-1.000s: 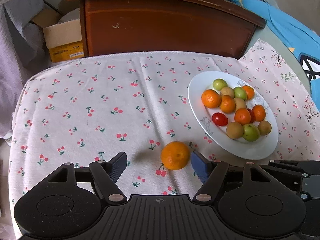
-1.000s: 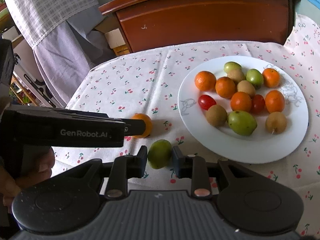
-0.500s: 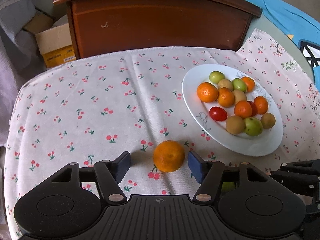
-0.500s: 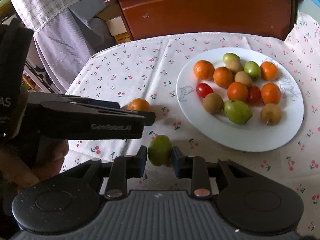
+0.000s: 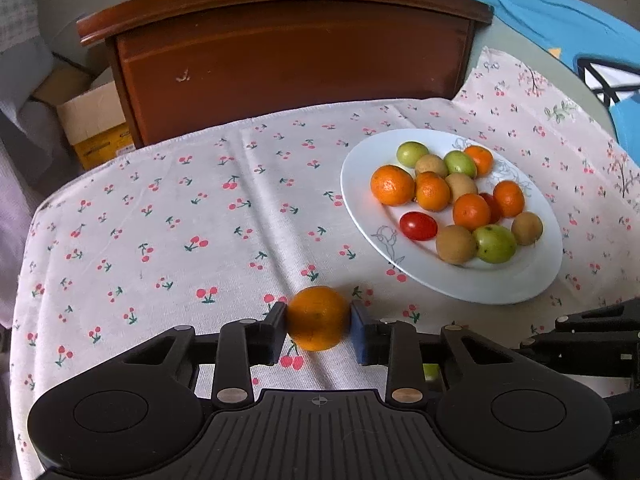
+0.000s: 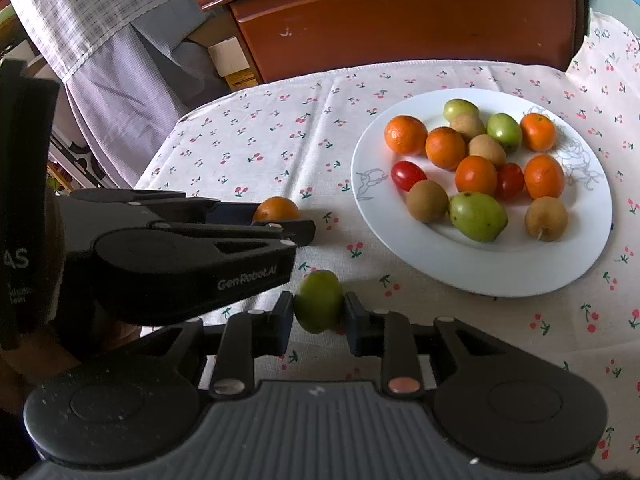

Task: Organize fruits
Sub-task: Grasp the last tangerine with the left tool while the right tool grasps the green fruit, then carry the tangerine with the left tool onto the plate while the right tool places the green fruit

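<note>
Orange fruit (image 5: 318, 318) sits squeezed between the pads of the left gripper (image 5: 318, 326), whose jaws have just been closing on it. It is on the cherry cloth (image 5: 180, 220), near the white plate (image 5: 504, 288) of fruit. Beside it, also near the plate, the right gripper (image 6: 319, 314) is clamped on a green fruit (image 6: 319, 301).

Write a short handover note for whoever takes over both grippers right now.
Left gripper: jaws have just been closing, now shut on the orange, which sits on the tablecloth.
Right gripper: shut on the green fruit, beside the left one.
White plate: to the right, already holding oranges, green fruits, brown fruits and two small tomatoes.
Done: both loose fruits gripped.
Left: probably carry both to the plate and release.
</note>
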Demonstrator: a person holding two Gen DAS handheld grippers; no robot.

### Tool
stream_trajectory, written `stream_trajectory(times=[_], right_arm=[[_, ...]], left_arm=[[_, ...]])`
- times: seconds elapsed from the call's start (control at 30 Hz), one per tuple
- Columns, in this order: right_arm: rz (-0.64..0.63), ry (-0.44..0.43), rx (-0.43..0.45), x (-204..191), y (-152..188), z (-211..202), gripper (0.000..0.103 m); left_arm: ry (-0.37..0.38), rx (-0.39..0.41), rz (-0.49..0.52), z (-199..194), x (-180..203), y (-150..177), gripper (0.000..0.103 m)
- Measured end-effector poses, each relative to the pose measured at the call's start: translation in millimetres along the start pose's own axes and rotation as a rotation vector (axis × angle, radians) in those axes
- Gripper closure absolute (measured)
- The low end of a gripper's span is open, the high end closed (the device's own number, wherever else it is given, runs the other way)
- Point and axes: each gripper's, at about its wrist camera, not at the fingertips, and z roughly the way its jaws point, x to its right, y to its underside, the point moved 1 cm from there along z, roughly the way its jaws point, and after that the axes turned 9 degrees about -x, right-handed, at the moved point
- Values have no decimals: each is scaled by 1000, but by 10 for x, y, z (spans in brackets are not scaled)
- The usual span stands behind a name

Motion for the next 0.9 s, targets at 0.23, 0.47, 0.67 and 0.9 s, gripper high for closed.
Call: stream_trajectory(times=[0.23, 0.47, 0.67, 0.9], right_arm=[[38, 8, 82, 109, -131, -284, 77], [122, 54, 232, 409, -321, -756, 77], [187, 103, 322, 663, -440, -1005, 77], [309, 109, 345, 963, -462, -1000, 77]], left_arm=[[35, 87, -55, -221, -55, -197, 73], [98, 198, -59, -445, 33, -414, 73], [177, 211, -73, -411, 147, -548, 73], [200, 194, -66, -290, 296, -596, 73]])
